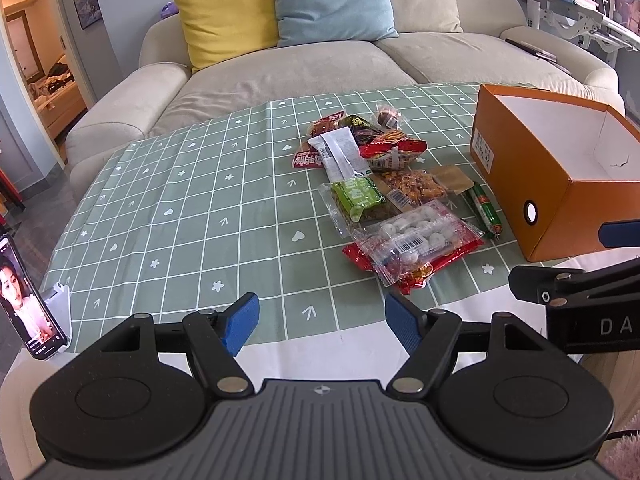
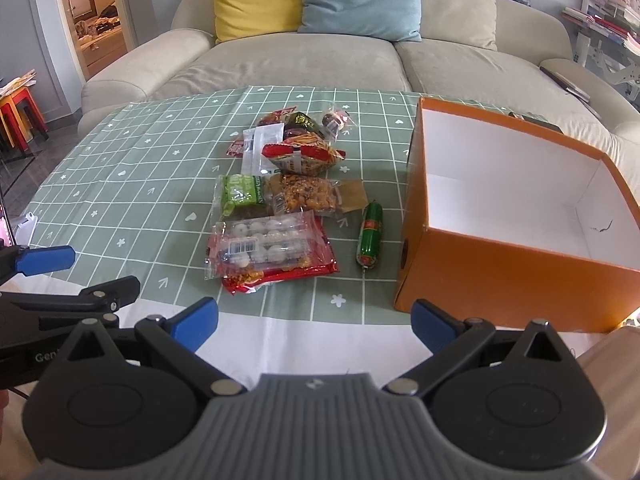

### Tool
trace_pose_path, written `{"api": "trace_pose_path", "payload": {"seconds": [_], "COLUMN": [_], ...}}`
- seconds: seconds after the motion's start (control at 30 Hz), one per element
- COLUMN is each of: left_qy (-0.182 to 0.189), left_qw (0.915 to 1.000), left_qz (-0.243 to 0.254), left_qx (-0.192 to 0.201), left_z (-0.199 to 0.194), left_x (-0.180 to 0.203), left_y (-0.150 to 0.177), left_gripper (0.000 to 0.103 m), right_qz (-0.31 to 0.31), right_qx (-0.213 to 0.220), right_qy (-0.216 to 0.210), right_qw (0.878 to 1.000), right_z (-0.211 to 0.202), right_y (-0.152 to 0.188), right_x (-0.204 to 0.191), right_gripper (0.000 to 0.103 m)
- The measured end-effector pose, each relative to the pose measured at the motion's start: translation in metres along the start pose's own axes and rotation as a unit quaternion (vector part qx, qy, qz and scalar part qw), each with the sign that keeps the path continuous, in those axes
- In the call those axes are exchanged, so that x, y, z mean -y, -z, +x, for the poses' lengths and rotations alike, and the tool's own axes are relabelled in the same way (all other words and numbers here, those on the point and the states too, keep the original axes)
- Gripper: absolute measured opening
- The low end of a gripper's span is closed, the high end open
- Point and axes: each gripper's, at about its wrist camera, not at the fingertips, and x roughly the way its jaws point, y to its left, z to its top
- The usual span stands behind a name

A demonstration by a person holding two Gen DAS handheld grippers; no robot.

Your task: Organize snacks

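A pile of snack packets (image 1: 380,172) (image 2: 280,196) lies on the green checked tablecloth (image 1: 192,208) (image 2: 132,188). Nearest is a clear packet of white balls (image 1: 416,240) (image 2: 264,244) on a red packet. A green sausage (image 1: 486,208) (image 2: 370,236) lies beside the empty orange box (image 1: 560,184) (image 2: 500,248) at the right. My left gripper (image 1: 322,326) is open and empty, near the table's front edge, short of the pile. My right gripper (image 2: 314,322) is open and empty, in front of the box corner. Each gripper shows at the other view's edge.
A phone (image 1: 24,304) on a stand plays a video at the table's front left. A beige sofa (image 1: 300,64) (image 2: 300,60) with yellow and blue cushions stands behind the table. A desk (image 1: 580,12) with books is at the far right.
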Motion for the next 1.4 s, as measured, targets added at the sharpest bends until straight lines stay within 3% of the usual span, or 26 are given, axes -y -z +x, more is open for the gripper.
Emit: {"api": "trace_pose_path", "payload": {"seconds": [1.4], "left_qy": [0.009], "left_qw": [0.9999], "left_qz": [-0.005], "left_qx": [-0.013], "left_z": [0.0051], "left_x": [0.0014], "left_y": [0.0037], "left_gripper": [0.085], "right_qz": [0.003], "right_qx": [-0.016], "right_qy": [0.002], "right_qw": [1.0], "right_z": [0.0054], "right_y": [0.0029], "right_x": [-0.0001], "right_gripper": [0.099]}}
